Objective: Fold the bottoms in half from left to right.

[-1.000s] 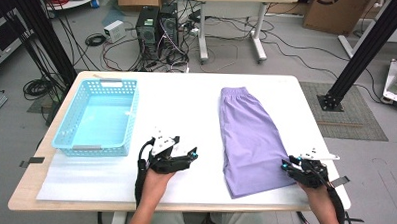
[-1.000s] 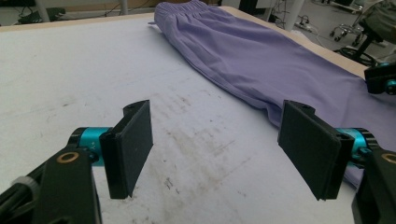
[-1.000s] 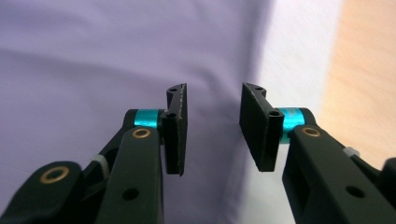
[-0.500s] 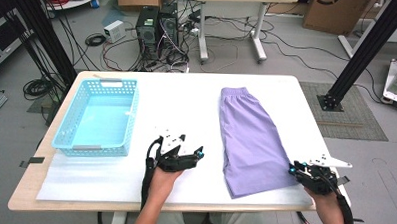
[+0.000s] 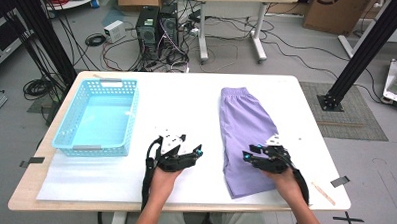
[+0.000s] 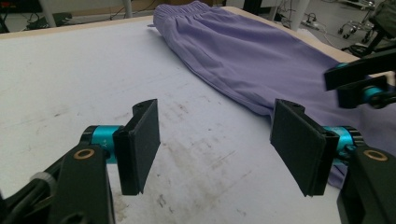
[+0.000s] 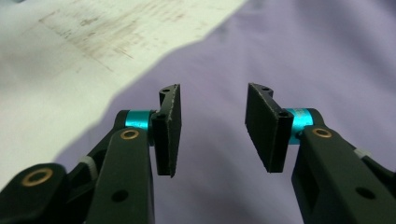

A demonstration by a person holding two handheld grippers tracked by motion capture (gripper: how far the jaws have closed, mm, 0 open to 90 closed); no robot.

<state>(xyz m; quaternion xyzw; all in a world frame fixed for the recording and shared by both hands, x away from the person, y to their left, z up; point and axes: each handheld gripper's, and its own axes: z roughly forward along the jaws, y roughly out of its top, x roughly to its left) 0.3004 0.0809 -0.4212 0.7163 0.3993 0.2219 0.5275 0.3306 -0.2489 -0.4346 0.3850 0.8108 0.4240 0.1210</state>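
Purple shorts (image 5: 246, 123) lie flat on the right half of the white table (image 5: 187, 99), waistband at the far end. My right gripper (image 5: 249, 155) hovers over the near part of the shorts, pointing left. In the right gripper view its jaws (image 7: 212, 126) stand open over the purple cloth (image 7: 303, 46); they have just been opening, with nothing between them. My left gripper (image 5: 192, 154) is over bare table left of the shorts, pointing at them. It is open (image 6: 215, 140); its jaws have just been closing a little on nothing. The shorts (image 6: 243, 51) and the right gripper (image 6: 359, 81) lie beyond it.
A light blue plastic basket (image 5: 99, 116) with nothing in it stands at the table's left. A thin wooden stick (image 5: 323, 192) and a tape mark (image 5: 339, 181) lie near the front right corner. Black frame posts, cables and computers stand on the floor behind the table.
My right gripper has moved left from the table's right edge to over the near part of the shorts. The left hand has kept its place.
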